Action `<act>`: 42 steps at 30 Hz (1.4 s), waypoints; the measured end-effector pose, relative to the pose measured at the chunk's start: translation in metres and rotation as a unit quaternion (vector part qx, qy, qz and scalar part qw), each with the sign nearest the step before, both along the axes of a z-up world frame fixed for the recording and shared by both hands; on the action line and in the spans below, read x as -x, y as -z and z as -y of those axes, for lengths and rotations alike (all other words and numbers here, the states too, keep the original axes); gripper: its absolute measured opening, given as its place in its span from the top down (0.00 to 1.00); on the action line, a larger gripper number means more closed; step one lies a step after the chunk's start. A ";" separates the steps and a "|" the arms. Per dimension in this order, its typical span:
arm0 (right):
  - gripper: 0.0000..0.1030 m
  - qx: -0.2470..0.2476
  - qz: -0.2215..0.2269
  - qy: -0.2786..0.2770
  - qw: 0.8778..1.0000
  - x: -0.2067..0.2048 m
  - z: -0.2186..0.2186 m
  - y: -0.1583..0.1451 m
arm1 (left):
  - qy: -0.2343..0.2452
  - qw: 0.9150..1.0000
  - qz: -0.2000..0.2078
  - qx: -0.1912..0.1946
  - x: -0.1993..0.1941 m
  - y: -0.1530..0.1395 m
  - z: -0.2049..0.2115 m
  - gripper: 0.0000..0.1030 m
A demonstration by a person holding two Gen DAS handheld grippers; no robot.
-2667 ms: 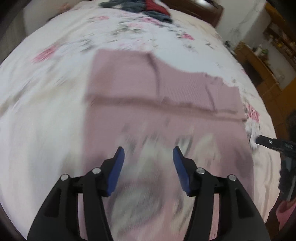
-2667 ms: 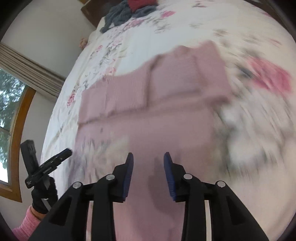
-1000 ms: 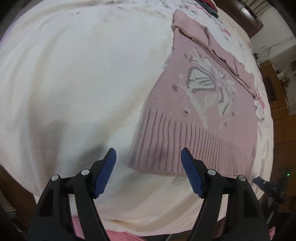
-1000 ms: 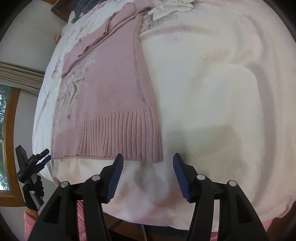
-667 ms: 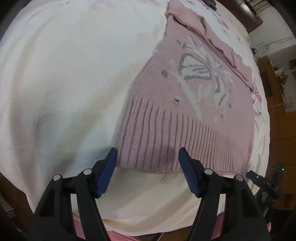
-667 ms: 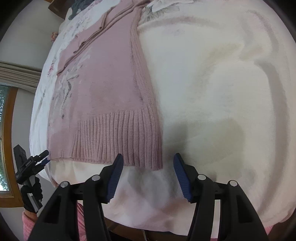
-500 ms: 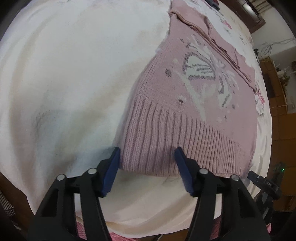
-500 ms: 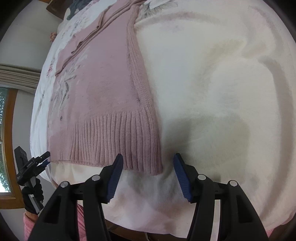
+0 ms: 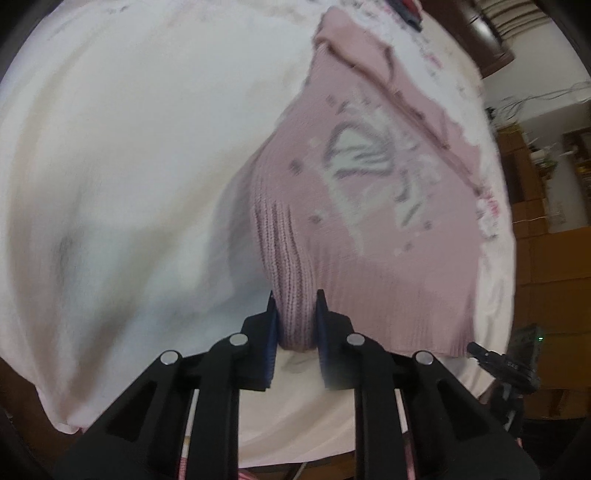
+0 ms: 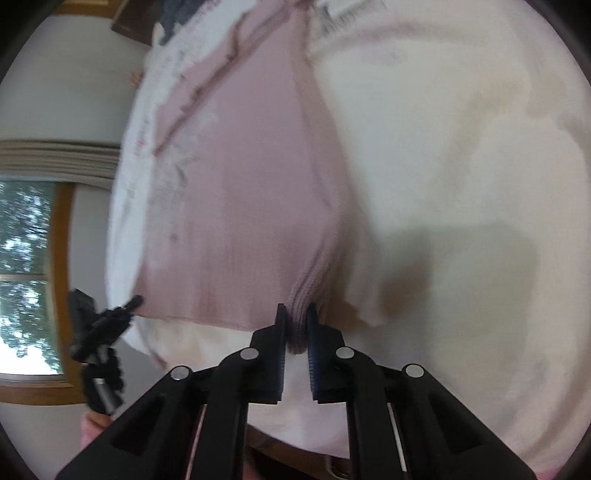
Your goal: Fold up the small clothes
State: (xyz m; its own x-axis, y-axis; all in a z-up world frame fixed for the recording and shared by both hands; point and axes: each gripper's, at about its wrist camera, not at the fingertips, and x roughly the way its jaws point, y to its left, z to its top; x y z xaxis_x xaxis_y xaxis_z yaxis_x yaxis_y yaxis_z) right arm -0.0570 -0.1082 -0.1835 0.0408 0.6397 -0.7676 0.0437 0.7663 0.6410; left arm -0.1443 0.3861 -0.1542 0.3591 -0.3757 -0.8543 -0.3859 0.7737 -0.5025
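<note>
**Both hem corners pinched, fold about to begin**

Spread face up on a pale bedsheet (image 9: 110, 155): a pink sweater (image 9: 388, 229) with a white butterfly knitted across the front, ribbed hem at the near edge of the bed, collar toward the far side. Already tucked across the far end, by the look of the folded bands there, the sleeves. Bunched into a small ridge at each near corner, the ribbing.

Clamped on the near left corner, the left gripper (image 9: 294, 314), blue pads closed tight with a wad of ribbed knit squeezed between them. Clamped likewise on the near right corner, the right gripper (image 10: 295, 323), jaws nearly together with the hem edge caught in the narrow gap. Lifted a little off the sheet at both corners, judging from the shadow underneath.

Step in hand, as it appears: the lengthwise fold, hem to collar. Called for next, in all likelihood: raising both corners together, carrying them level toward the far end, and laying the hem down squarely over the shoulders. Worth watching: equal height and pace on both sides, lest the knit skew or drag the tucked sleeves loose.

Farther off, a heap of dark clothes (image 9: 406, 9) at the far end of the bed, and a window (image 10: 26, 273) on the left.
</note>
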 end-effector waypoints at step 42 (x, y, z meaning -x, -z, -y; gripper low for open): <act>0.56 0.026 0.058 0.001 0.998 -0.164 0.019 -0.023 | 0.035 0.993 0.054 -0.098 -0.149 -0.012 -0.038 0.44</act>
